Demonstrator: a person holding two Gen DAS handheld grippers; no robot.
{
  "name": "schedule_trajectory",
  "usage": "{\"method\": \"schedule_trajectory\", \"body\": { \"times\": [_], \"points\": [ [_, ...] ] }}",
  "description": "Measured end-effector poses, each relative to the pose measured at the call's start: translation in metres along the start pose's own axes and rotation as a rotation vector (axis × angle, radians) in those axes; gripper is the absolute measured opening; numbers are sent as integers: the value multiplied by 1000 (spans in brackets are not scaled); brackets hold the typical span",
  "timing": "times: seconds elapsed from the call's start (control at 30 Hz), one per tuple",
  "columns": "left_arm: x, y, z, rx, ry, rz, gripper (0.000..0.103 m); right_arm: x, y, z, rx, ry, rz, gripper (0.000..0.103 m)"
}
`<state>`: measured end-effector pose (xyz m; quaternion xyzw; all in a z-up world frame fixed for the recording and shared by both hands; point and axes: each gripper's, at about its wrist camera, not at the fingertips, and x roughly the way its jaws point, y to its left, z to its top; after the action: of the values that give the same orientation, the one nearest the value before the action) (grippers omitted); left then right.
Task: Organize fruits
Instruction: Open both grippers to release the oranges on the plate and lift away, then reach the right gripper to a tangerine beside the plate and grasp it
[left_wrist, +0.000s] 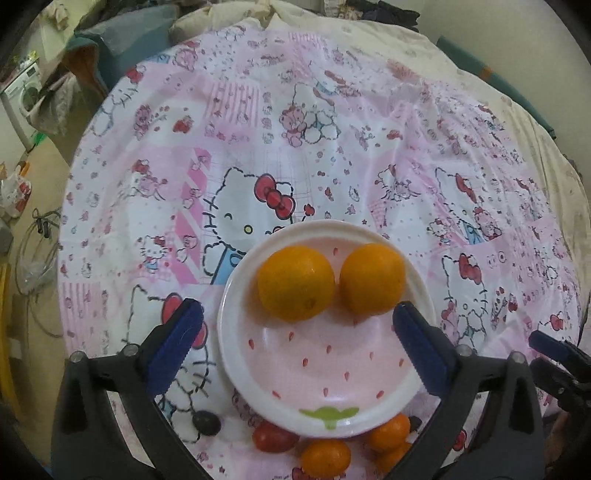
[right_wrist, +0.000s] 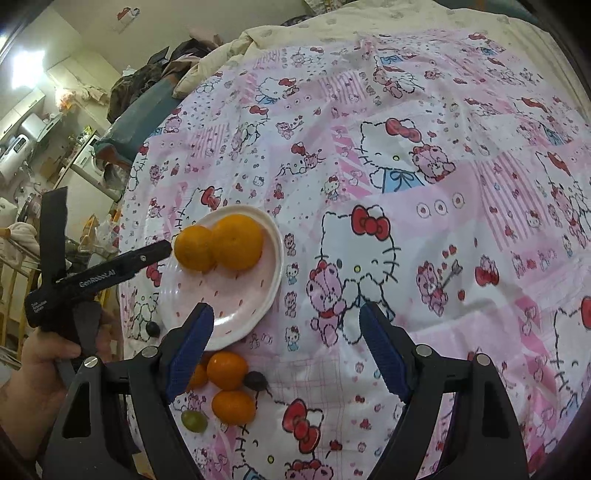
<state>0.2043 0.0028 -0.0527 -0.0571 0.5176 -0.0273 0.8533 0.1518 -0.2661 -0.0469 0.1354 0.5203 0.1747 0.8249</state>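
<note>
The left hand-held gripper (left_wrist: 297, 332) is spread wide over the plate (left_wrist: 236, 332), gripping nothing. 2 oranges (left_wrist: 295, 282) sit on the plate. The right hand-held gripper (right_wrist: 286, 349) is also wide apart, empty, above the cloth (right_wrist: 443, 184); smaller fruits (right_wrist: 227, 371) lie beside the plate.

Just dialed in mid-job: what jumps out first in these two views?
Two big oranges sit side by side at the far side of a pink strawberry-print plate on the Hello Kitty cloth. Smaller oranges, a green grape and a dark grape lie loose on the cloth by the plate's near rim. The left gripper hangs open over the plate; the right gripper is open beside it.
</note>
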Motion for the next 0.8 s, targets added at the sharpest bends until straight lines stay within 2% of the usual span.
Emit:
{"method": "schedule_trajectory", "body": {
  "times": [0.3,0.6,0.8],
  "points": [
    [-46,-5,-24,26,-70,19,102,-13,3,-23,-2,1,6,84],
    [-81,0,-66,1,-71,64,102,-18,8,-36,0,4,18,84],
    [-85,4,-90,-26,-58,77,102,-14,14,-40,-5,12,24,84]
  ]
}}
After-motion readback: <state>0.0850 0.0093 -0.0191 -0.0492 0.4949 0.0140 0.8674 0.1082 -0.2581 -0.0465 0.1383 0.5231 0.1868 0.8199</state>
